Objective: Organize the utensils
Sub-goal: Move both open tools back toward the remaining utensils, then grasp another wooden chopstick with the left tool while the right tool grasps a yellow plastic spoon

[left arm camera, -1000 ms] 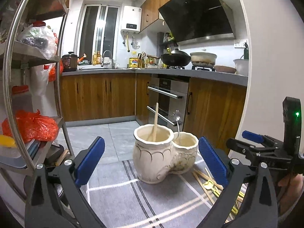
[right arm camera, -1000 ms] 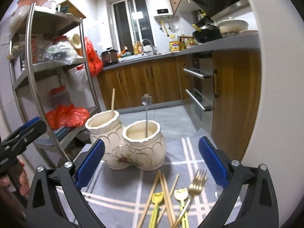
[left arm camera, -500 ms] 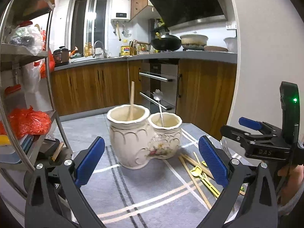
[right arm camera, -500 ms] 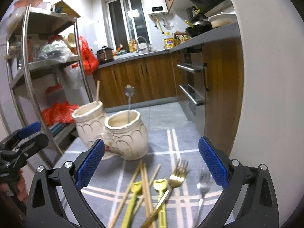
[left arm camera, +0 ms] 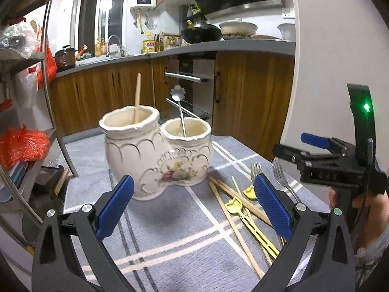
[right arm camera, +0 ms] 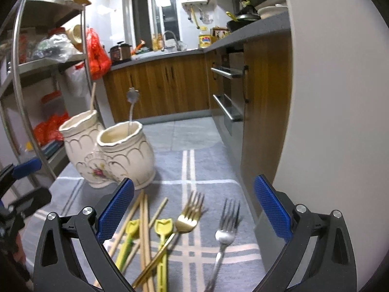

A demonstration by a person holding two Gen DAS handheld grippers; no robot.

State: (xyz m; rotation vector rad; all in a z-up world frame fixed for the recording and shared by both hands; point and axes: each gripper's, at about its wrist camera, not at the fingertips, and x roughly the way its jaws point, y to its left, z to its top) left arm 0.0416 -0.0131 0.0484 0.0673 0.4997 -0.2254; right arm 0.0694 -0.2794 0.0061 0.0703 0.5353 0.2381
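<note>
- Both grippers have dropped closer to the grey striped mat (left arm camera: 170, 221) over the last second, and the right gripper (right arm camera: 193, 209) has swung rightward, so the ceramic holder now sits at the left of its view and the loose cutlery lies between its fingers
- Left gripper (left arm camera: 193, 209) hovers over bare mat with its blue-padded jaws spread wide and nothing between them
- Right gripper also has its jaws spread wide and grips nothing; from the left wrist it shows at the right edge, held in the person's hand (left arm camera: 364, 209)
- Cream double-pot utensil holder (left arm camera: 155, 155) stands upright on the mat, ahead of the left gripper
- One wooden chopstick (left arm camera: 137, 97) leans in the taller pot, and a silver spoon with a flower-shaped end (left arm camera: 180, 112) stands in the shorter pot
- Loose on the mat, right of the holder: several wooden chopsticks (right arm camera: 145, 219), two yellow plastic utensils (right arm camera: 163, 233), a gold fork (right arm camera: 187, 219) and a silver fork (right arm camera: 226, 228)
- Gold fork's handle lies across the chopsticks and yellow pieces; the silver fork lies by itself, just right of the pile
- Metal shelving rack (right arm camera: 14, 77) with red bags stands left of the mat, with wooden kitchen cabinets (right arm camera: 170, 85) and an oven behind
</note>
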